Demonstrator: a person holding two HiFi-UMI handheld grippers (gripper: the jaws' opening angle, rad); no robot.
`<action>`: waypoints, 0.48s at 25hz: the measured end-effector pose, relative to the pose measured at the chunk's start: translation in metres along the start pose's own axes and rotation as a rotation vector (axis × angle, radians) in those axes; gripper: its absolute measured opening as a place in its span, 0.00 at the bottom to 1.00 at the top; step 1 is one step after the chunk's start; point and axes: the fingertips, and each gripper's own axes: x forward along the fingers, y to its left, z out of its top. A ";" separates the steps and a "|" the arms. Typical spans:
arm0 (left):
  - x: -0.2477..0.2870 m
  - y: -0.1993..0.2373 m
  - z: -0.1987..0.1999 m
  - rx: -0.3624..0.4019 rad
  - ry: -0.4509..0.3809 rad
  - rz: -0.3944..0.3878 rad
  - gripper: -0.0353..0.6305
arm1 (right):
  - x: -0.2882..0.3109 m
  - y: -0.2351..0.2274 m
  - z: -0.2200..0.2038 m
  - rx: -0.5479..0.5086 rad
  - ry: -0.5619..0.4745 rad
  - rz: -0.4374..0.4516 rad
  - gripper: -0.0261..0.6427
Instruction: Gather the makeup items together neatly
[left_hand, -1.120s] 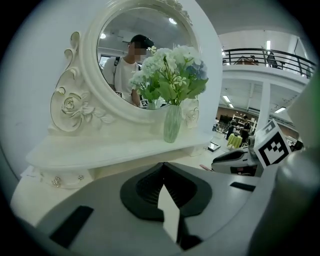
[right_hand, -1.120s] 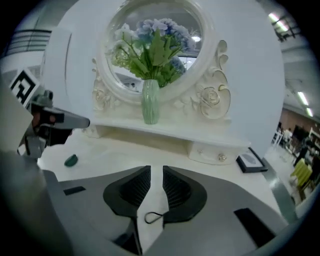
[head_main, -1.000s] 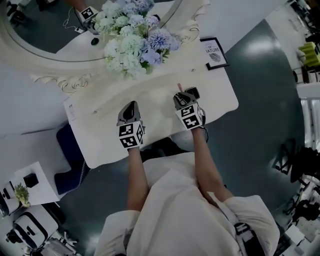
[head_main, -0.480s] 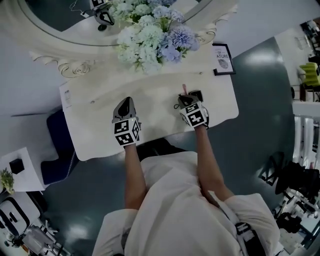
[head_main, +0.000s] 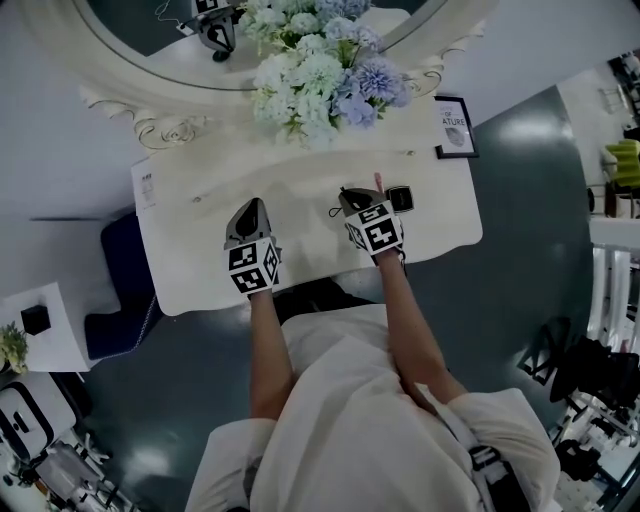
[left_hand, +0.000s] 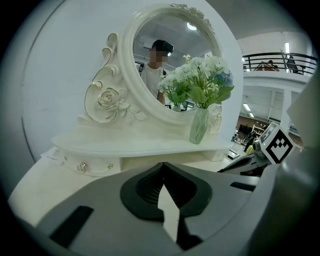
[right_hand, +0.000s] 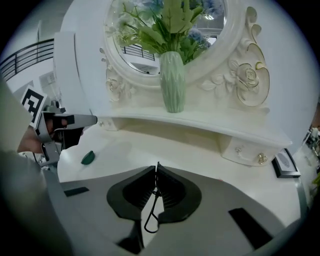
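Over the white dressing table (head_main: 300, 262) my right gripper (head_main: 346, 194) is shut on a thin black wire loop (right_hand: 151, 216), which hangs from between its pads. Just right of it lie a black compact (head_main: 400, 198) and a pink stick (head_main: 378, 182). My left gripper (head_main: 254, 206) hovers over the table's left half, shut with nothing in it; its jaws meet in the left gripper view (left_hand: 161, 172). A small green item (right_hand: 88, 157) lies on the table between the two grippers.
A big round mirror (left_hand: 170, 60) in a carved white frame stands at the back on a raised shelf (right_hand: 200, 127). On that shelf is a green vase (right_hand: 172, 82) of flowers (head_main: 320, 70). A framed card (head_main: 455, 127) leans at the back right.
The right gripper's tip has swung left, away from the compact and pink stick, and the black loop now shows at it. The left gripper has hardly moved.
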 end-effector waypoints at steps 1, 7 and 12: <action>-0.003 0.002 0.000 0.004 -0.001 0.007 0.08 | 0.002 0.006 0.005 -0.001 -0.011 0.006 0.11; -0.021 0.022 -0.001 0.018 -0.004 0.054 0.08 | 0.017 0.041 0.022 0.005 -0.027 0.041 0.11; -0.041 0.040 -0.010 0.011 0.000 0.096 0.07 | 0.035 0.074 0.039 0.012 -0.032 0.061 0.11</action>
